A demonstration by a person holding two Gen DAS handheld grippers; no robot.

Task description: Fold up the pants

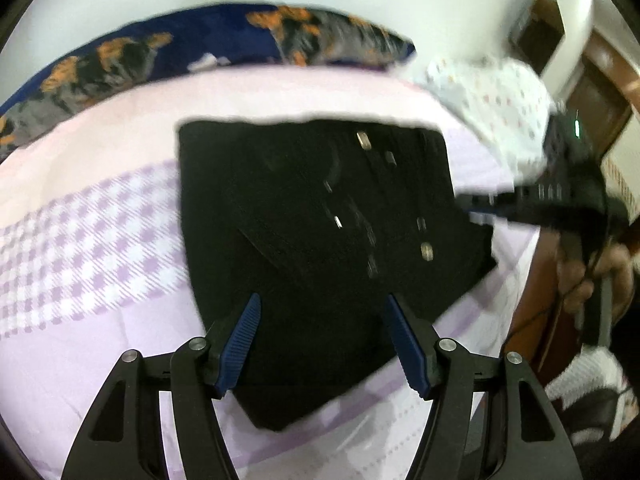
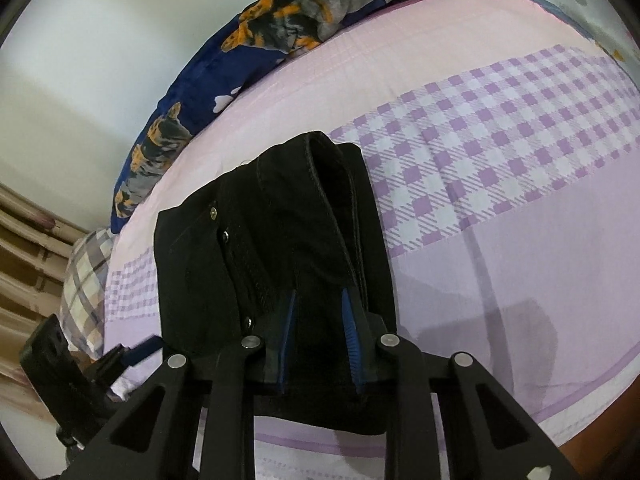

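Nearest the left wrist lens, the left claw [image 1: 320, 312] is seen released, its two blue pads spread wide above the near end of the black pants [image 1: 316, 216], nothing caught between them. In the right wrist view, the right claw [image 2: 320, 304] is seen clenched on a raised fold of the same pants [image 2: 276, 240]; cloth is pinched between the narrow blue pads and bunched into a ridge beyond them.

Pants taken as landmark. One garment only is counted, folded into a compact dark block on the bed [image 1: 100, 208], which bears a lilac-and-white checked sheet. Several small metal rivets or buttons are noted on its upper face; an exact count is not possible through the blur. Beyond the pants, at the far edge of the bed, one dark blue patterned blanket [image 1: 224, 44] is laid. To the right of the pants in the left wrist view, one dotted white cloth [image 1: 492, 96] is seen, and a hand [image 1: 592, 276] around the right claw's handle.

Judgement: the edge is probably gripped and lifted so that a further fold can be carried over, while the left claw is kept free, perhaps to steady or take the opposite edge. Two claws are counted in all.
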